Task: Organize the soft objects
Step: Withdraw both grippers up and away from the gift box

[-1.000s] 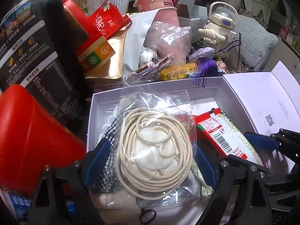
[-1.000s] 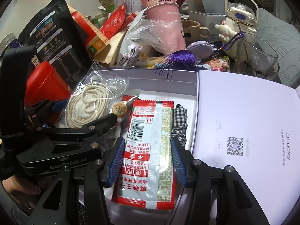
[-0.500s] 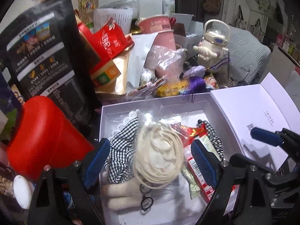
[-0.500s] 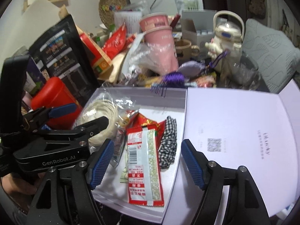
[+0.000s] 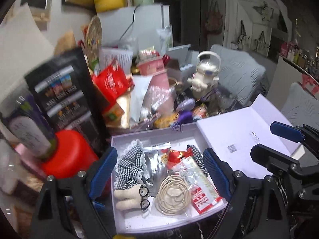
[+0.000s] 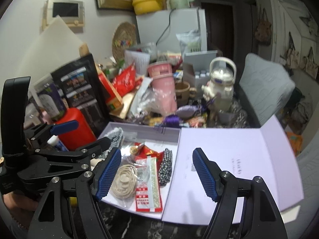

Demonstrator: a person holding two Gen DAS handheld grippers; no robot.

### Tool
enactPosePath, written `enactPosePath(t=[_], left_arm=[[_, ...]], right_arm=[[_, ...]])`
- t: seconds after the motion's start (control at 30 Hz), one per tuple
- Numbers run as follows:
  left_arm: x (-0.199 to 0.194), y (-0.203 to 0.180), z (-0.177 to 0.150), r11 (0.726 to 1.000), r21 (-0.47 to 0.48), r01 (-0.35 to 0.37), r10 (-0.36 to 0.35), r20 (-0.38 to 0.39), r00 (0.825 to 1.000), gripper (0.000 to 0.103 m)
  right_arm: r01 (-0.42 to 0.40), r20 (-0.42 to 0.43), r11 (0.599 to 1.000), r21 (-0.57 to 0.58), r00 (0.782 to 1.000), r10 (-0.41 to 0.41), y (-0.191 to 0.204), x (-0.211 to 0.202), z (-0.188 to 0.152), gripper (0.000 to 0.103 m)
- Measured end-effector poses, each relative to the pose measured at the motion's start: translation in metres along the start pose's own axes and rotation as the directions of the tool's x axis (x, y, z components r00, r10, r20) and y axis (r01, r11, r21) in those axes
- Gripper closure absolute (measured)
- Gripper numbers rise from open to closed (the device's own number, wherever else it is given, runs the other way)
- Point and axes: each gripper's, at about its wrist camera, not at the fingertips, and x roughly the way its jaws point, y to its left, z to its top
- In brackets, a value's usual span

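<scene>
An open white box (image 5: 127,217) (image 6: 139,131) holds a clear bag of cream elastic loops (image 5: 173,194) (image 6: 124,181), a red-and-white snack packet (image 5: 199,187) (image 6: 148,185), checked cloth (image 5: 129,165) (image 6: 166,166), a cream plush toy with black glasses (image 5: 129,197) and a silver pouch (image 5: 157,159). My left gripper (image 5: 159,171) is open and empty, raised above the box. My right gripper (image 6: 156,171) is open and empty, above the box's right side and its flat lid (image 6: 229,163).
A red container (image 5: 69,155) (image 6: 73,127) and a black bag (image 5: 65,95) stand left of the box. Behind it is a heap: pink cups (image 6: 162,83), red packets (image 5: 111,81), a white figure bottle (image 6: 221,87), a purple tassel (image 6: 171,119). A grey cushion (image 6: 263,87) lies right.
Both grippers have opened, let go of the bag of loops and the snack packet in the box, and pulled up and back. The packet and bag now lie in the box.
</scene>
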Motion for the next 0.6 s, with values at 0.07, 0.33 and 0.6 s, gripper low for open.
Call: enactPosePath(t=[0.07,0.33,0.6], left_arm=[[-0.018,-0.004,0.002,1.0,0.01,-0.01,0.01,0.027,1.0,0.014],[-0.095,-0.013,-0.007,1.0,0.014,0.002,-0.004,0.159,0.987,0.014],[-0.159,-0.016,-0.037,0.999,0.026,0.04,-0.045,0.212,0.976,0.014]], right_arm=[[0.011,0.031,1.0,-0.013,0.999,-0.01,0.004,-0.016,0.001,0.028],[0.035,0.152,0.999,-0.041,0.988,-0.028,0.022,-0.088,-0.005,0.028],[0.067,0.271,0.996,-0.06,0.961,-0.048,0.043,-0.161,-0.034,0.02]])
